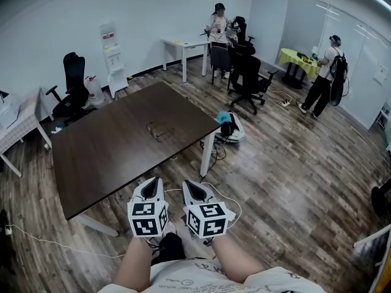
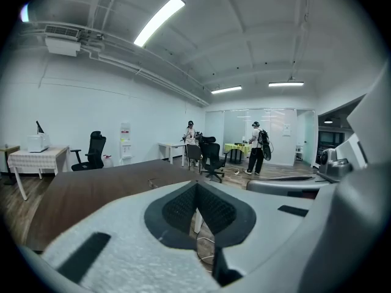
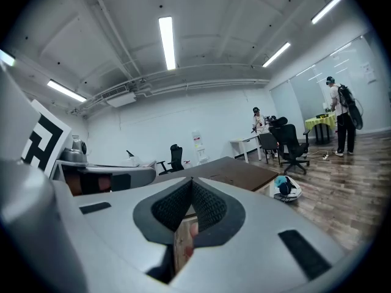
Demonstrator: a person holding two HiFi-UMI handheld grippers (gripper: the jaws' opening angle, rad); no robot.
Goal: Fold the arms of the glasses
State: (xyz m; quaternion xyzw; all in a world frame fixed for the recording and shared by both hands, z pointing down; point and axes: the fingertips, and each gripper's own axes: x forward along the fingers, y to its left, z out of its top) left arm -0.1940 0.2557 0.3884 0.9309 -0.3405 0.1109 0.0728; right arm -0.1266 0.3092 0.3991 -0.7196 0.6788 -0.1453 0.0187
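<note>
glasses (image 1: 160, 129) lie mid desk (image 1: 91, 163), well apart from both grippers, past near edge. left gripper (image 1: 153, 187) fingers together; right gripper (image 1: 193, 187) fingers together, side by side. dark brown desk, wood floor (image 1: 287, 163), black chairs (image 1: 249, 78), two people far off.

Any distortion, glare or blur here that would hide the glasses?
Head view: fisheye bends the room; light even; the thin-framed glasses are small and faint on the dark brown table. Both gripper views: black round vignette, ceiling strip lights blown out.
</note>
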